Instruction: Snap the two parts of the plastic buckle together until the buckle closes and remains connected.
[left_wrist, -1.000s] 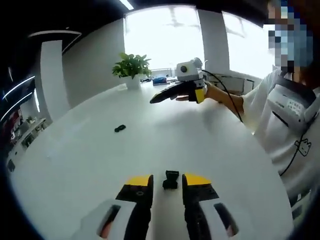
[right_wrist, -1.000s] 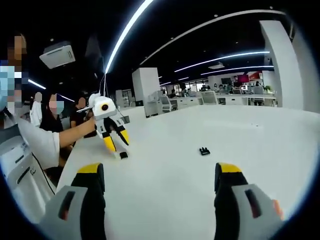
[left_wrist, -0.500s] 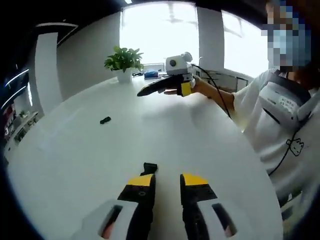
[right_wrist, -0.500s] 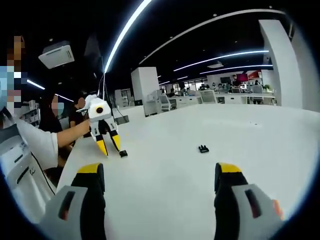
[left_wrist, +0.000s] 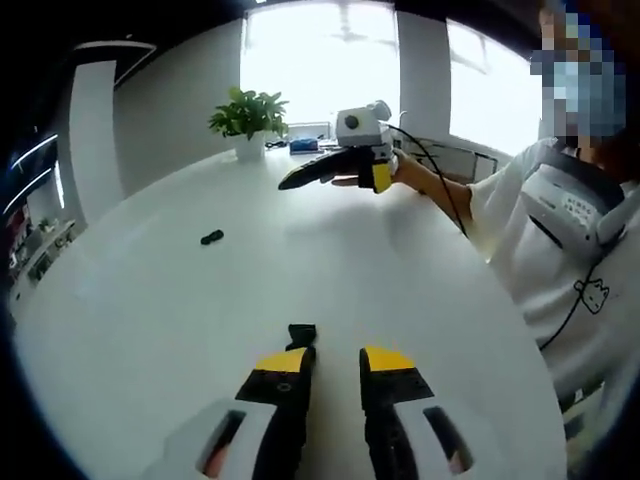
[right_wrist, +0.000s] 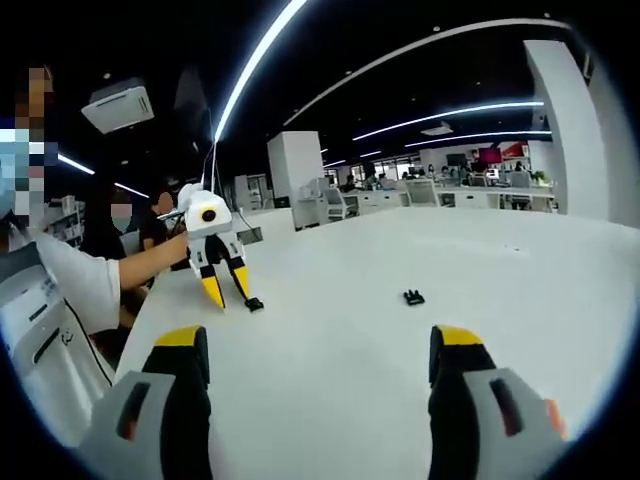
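White bench (left_wrist: 130, 330) is filling most of both views, w/ a person in a white top (left_wrist: 560, 230) standing at its edge. A potted plant (left_wrist: 247, 122) is sitting at the far edge by the windows in left gripper view.

Left gripper (left_wrist: 332, 364): yellow-tipped jaws are sitting narrow, a slim gap between them, nothing held. In right gripper view the same gripper (right_wrist: 228, 288) is pointing down at the bench near the edge next to the person, tips just above or on the surface, can't tell which.

Right gripper (right_wrist: 324, 352): jaws are standing wide apart, nothing between them. In left gripper view it (left_wrist: 330, 172) is hovering above the bench toward the far edge, held in a hand (left_wrist: 400, 172), lying roughly level.

Buckle, 2 black parts, lying well apart on the bench. One part (left_wrist: 300, 336) is sitting at the tip of the left gripper's left jaw, not between the jaws; touching or just beside, can't tell. Same part (right_wrist: 254, 304) is showing just beside that gripper's tips in right gripper view. Other part (left_wrist: 211, 237) is lying out in the open bench, away from edges; in right gripper view it (right_wrist: 413, 297) is lying ahead of the wide jaws, untouched.
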